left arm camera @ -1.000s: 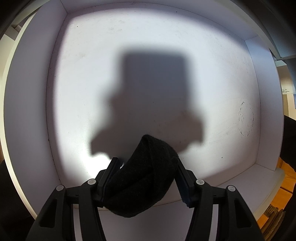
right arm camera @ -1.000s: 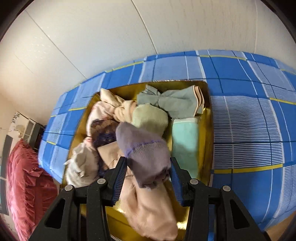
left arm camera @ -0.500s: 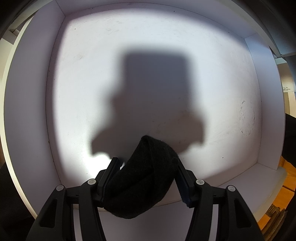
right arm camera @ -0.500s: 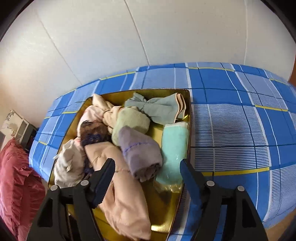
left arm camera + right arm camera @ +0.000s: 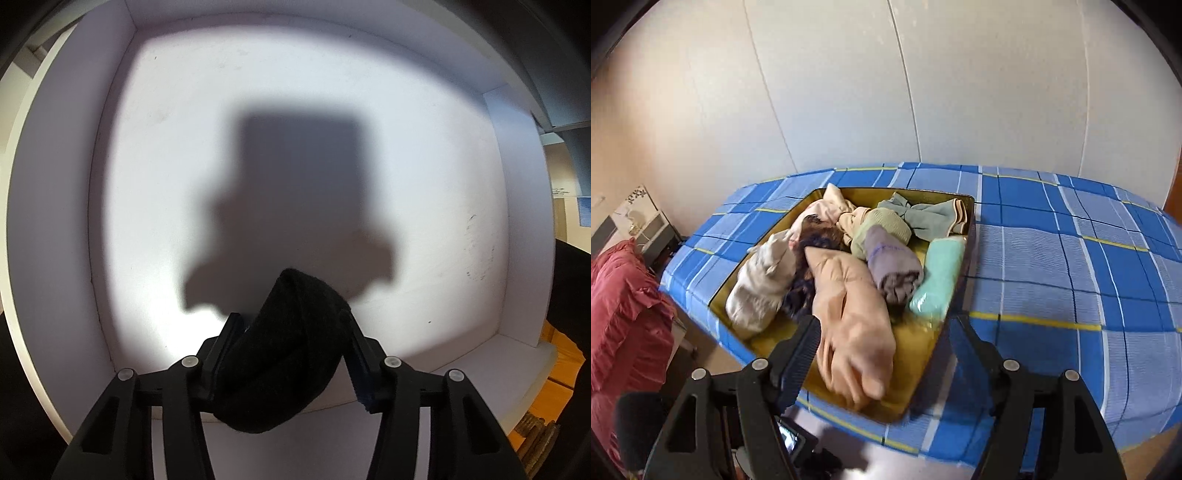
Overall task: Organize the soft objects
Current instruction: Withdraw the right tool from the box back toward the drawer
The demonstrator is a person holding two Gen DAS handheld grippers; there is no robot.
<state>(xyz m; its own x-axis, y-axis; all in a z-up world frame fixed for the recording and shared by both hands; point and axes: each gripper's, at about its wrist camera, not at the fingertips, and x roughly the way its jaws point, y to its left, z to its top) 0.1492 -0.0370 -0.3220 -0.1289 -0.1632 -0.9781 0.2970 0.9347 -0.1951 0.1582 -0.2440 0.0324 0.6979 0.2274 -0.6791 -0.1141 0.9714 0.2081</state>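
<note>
My left gripper (image 5: 291, 328) is shut on a black rolled sock (image 5: 284, 350) and holds it inside a white shelf compartment (image 5: 147, 184), just above its floor. My right gripper (image 5: 886, 328) is open and empty, raised above the near end of a gold tray (image 5: 923, 380). The tray holds several rolled soft items: a purple-grey roll (image 5: 894, 266), a mint roll (image 5: 938, 280), a peach roll (image 5: 849, 314), a beige roll (image 5: 761, 284), a light green roll (image 5: 882, 225) and a grey-blue cloth (image 5: 931, 218).
The tray lies on a blue plaid cloth (image 5: 1071, 280) over a table by a white wall (image 5: 849, 92). A red cushion (image 5: 624, 325) is at the left. The compartment's back wall (image 5: 406, 129) carries the gripper's shadow; its right side wall (image 5: 517, 221) is close.
My right gripper opened, let the purple-grey roll go into the tray, and pulled back and up. My left gripper has stayed almost still, holding the black sock in the compartment.
</note>
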